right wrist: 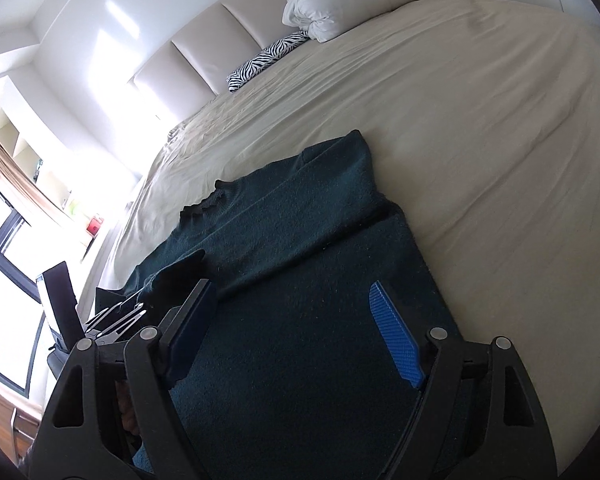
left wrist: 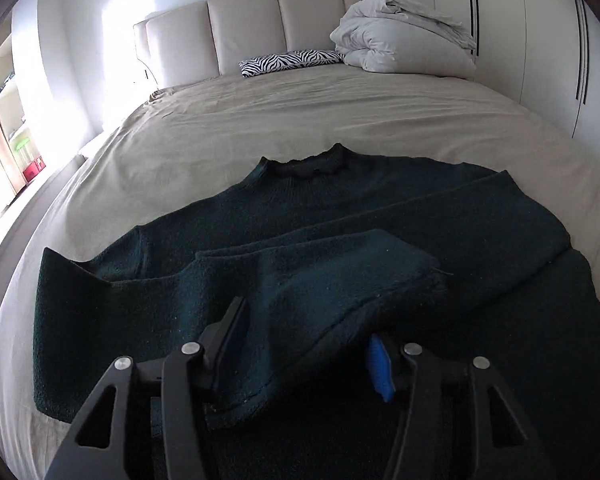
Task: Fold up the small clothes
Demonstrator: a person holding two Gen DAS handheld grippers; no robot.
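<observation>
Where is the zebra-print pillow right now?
The zebra-print pillow lies at the head of the bed, against the headboard, just left of the folded duvet in the left wrist view.

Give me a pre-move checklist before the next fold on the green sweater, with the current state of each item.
1. Left gripper free of cloth: ok, jaws apart, nothing pinched.
2. Right gripper free of cloth: ok, jaws wide over the sweater.
3. Left sleeve folded across the body: ok.
4. Right sleeve folded across the body: ok.
5. Collar lying flat, pointing toward the headboard: ok.
6. Hem flat and even: cannot tell, hidden under the grippers.
7. Bed sheet free beside the sweater: ok.
</observation>
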